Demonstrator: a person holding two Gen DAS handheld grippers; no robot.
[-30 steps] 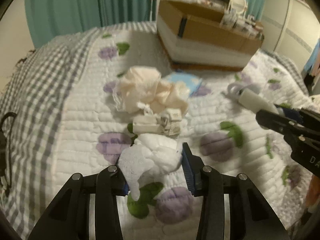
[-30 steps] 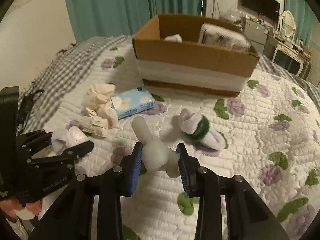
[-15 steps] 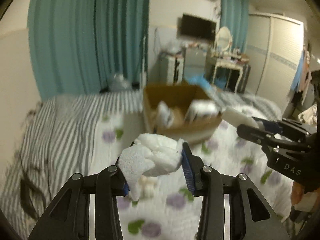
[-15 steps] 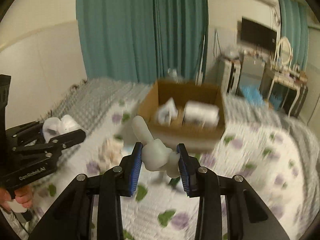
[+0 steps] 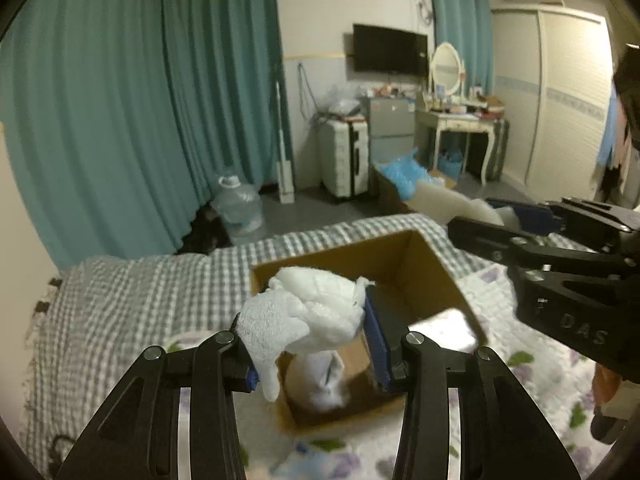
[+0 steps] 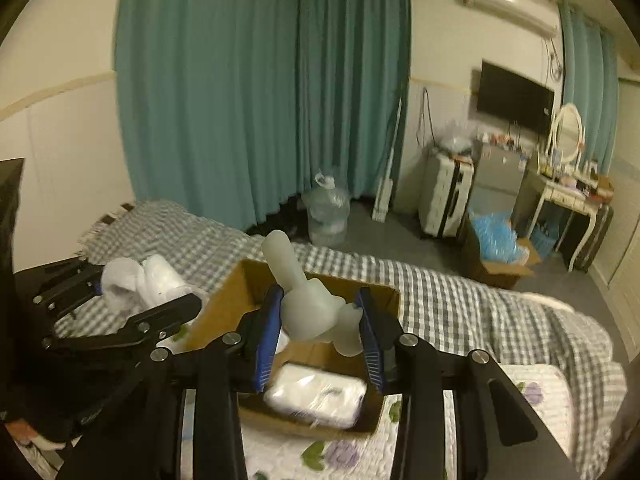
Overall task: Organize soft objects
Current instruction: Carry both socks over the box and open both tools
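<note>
My left gripper [image 5: 310, 344] is shut on a white rolled sock bundle [image 5: 308, 312] and holds it in the air over the near left part of an open cardboard box [image 5: 440, 268] on the bed. My right gripper [image 6: 318, 336] is shut on a pale soft toy [image 6: 308, 308] with a long upright part, held above the same box [image 6: 224, 312]. Inside the box lie a white wrapped pack [image 6: 316, 398] and a white soft item [image 5: 326, 384]. The left gripper with its socks [image 6: 136, 280] shows at the left of the right wrist view.
The bed has a flowered white quilt [image 6: 532, 400] and a grey checked blanket [image 5: 132, 300]. Beyond it stand teal curtains [image 6: 260, 100], a water jug [image 6: 326, 216], a white suitcase [image 5: 346, 158], a dressing table [image 5: 460, 120] and a floor box with blue material [image 6: 500, 244].
Both grippers have lifted off the bed with their loads and moved forward. They now hang over the cardboard box, which was farther away before. The grips have not changed.
</note>
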